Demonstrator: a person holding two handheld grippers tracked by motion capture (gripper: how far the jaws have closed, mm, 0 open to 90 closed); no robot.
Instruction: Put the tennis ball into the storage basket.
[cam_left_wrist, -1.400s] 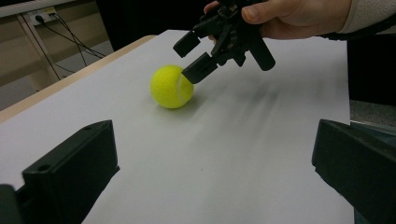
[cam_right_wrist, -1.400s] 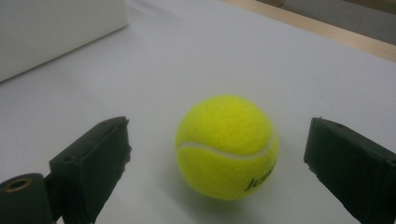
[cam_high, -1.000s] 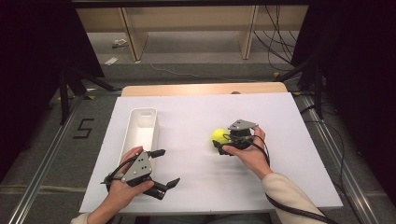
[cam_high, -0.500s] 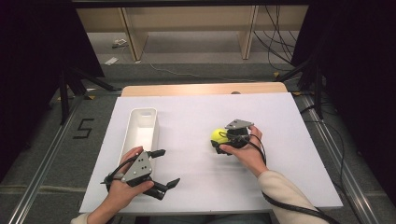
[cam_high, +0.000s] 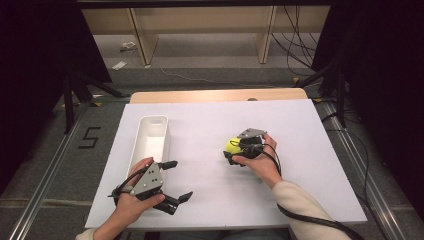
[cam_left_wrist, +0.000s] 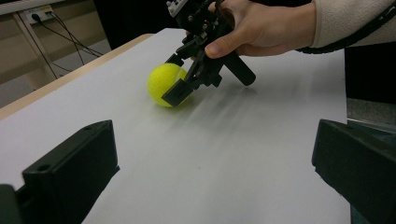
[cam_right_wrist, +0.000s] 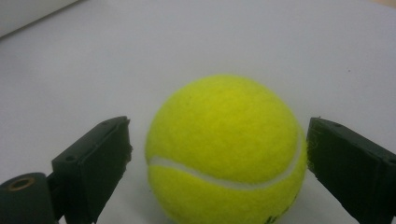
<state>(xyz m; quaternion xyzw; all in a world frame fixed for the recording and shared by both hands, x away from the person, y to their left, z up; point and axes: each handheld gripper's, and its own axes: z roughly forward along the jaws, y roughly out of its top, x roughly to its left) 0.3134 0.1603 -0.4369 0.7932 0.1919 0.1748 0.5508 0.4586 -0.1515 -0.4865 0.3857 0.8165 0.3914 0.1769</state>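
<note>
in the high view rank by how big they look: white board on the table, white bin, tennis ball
1. white board, largest by far
2. white bin, long and narrow
3. tennis ball, smallest, between the right gripper's jaws

Ball (cam_high: 232, 145) right of bin (cam_high: 150, 141)

A white-topped table (cam_high: 310, 150) stands on grey floor (cam_high: 210, 55) before pale wooden shelving (cam_high: 200, 20), flanked by black curtains (cam_high: 385, 75).
</note>
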